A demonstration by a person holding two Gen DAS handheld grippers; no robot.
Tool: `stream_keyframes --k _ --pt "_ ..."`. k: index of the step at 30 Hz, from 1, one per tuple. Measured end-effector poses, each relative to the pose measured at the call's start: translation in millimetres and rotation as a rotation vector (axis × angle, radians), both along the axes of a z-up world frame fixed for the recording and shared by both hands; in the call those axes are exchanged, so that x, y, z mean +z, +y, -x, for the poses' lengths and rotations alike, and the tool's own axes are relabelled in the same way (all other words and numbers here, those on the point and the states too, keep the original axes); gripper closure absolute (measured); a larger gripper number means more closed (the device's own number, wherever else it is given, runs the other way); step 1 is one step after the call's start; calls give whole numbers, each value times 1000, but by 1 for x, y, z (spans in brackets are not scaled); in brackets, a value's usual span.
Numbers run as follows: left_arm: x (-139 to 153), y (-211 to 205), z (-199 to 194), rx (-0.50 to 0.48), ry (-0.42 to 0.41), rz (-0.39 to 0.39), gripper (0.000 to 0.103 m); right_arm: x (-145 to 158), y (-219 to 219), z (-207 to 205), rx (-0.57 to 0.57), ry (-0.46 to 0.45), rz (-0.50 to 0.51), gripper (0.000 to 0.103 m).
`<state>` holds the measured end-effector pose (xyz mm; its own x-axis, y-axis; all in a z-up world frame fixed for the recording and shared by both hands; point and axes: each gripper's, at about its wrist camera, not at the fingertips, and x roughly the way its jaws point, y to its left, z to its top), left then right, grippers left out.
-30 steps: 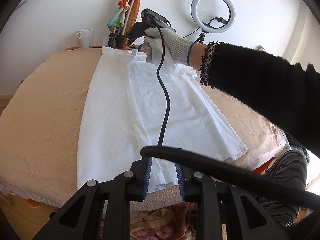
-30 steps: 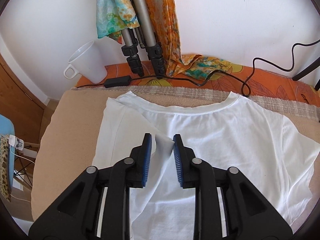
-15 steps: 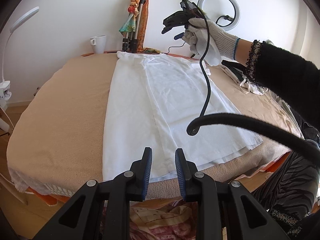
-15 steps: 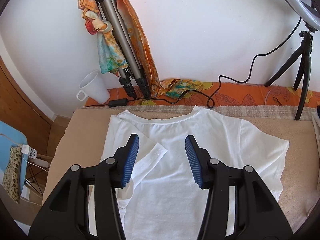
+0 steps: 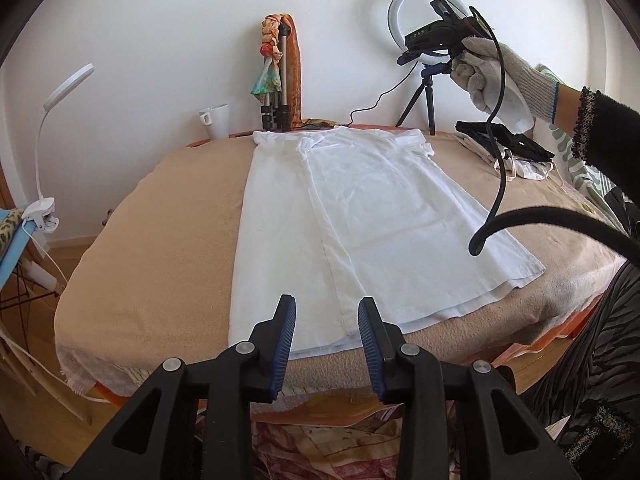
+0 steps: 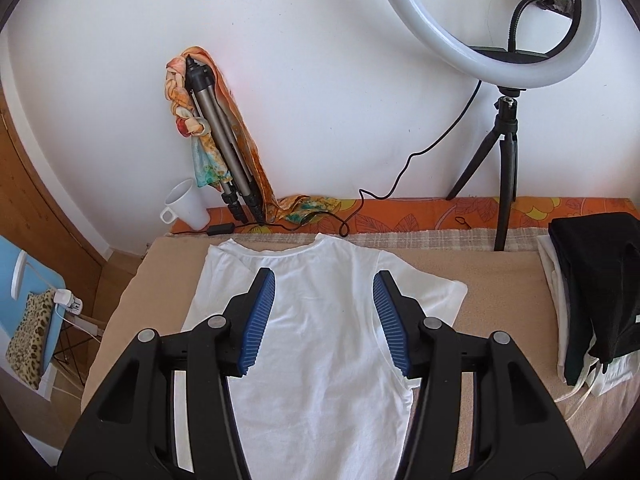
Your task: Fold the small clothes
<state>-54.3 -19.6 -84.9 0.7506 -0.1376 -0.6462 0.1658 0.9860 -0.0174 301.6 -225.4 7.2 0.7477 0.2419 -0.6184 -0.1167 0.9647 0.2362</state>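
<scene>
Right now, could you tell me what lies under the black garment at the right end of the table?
Under the black garment lies a stack of white folded clothes, edges showing at its left and near side. How many pieces, and what they are, is covered.

Left hand-held gripper [image 5: 327, 342], jaws opening and empty, above white T-shirt's [image 5: 360, 220] hem.

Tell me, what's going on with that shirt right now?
Left tool opening, nothing in it. Right tool open, empty, above the shirt. Shirt flat, one side folded in. Nothing in the way.
</scene>
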Motion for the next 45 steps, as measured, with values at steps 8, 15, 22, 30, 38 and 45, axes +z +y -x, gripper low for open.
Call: stream_keyframes --k 8,15,22,30,38,45 --pt "12 -40 -1 -84 -58 -15 69 -6 -58 51 -5 -2 -15 49" --pt "10 -91 -13 -191 -49 -1 69 -27 -98 85 24 25 12 49" --pt "4 -148 -23 -322 -32 -19 69 -44 -137 105 35 44 46 49" --pt "-10 -201 -37 -444 27 -6 70 -57 -173 110 9 60 22 49" --pt "-31 -229 -56 -452 118 -45 70 -72 -183 100 22 81 -34 49" --pt "-37 -232 -68 -444 141 -28 76 -85 -178 88 52 96 -37 49"
